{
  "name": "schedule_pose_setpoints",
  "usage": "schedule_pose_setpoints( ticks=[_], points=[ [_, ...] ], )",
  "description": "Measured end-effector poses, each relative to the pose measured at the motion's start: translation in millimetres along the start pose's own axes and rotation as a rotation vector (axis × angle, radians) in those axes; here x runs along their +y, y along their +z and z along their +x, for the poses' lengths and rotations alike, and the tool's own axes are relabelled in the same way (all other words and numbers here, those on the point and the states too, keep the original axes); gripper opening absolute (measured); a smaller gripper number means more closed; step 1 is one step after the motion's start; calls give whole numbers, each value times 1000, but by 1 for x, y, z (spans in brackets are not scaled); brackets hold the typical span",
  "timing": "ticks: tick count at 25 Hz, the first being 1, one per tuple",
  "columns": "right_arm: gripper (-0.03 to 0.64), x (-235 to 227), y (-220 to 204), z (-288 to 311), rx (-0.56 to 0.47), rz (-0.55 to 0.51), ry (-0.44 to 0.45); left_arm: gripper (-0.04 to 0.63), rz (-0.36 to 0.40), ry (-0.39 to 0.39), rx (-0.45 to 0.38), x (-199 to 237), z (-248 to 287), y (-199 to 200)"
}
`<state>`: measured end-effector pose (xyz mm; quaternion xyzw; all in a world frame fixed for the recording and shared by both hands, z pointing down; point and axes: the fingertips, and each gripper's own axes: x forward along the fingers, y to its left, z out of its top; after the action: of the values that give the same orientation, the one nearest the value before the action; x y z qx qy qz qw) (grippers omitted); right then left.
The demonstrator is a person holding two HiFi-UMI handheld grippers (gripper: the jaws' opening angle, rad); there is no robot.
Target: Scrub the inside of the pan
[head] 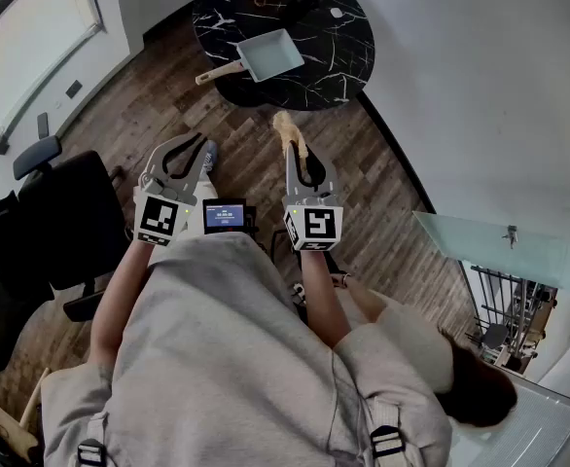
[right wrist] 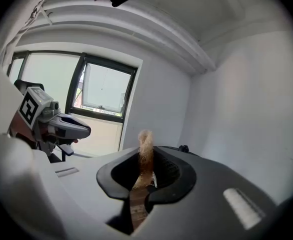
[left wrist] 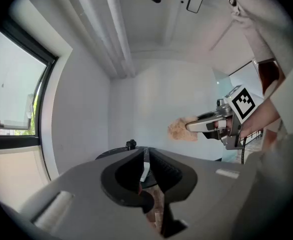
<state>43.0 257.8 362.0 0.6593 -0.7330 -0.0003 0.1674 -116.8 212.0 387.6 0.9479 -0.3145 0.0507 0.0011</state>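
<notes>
The left gripper (head: pixel 199 146) is showing its jaws pressed together, with nothing between them; the right gripper (head: pixel 300 163) is pinching one tan scrubber (head: pixel 285 127); both are hovering mid-frame in the head view; one pale blue pan (head: pixel 270 54) is lying on one round black table (head: pixel 334 56) at top centre, well apart from both.

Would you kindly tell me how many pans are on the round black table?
1: a pale rectangular pan lies near the middle of the table, its wooden handle reaching the left edge. No other shows.
</notes>
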Motion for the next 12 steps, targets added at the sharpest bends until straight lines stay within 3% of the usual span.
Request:
schedule_pose_setpoints(
  ticks=[12],
  points=[
    [78,-24,-9,55,63,21,26,29,-19,-37,79,22,48,-20]
  ],
)
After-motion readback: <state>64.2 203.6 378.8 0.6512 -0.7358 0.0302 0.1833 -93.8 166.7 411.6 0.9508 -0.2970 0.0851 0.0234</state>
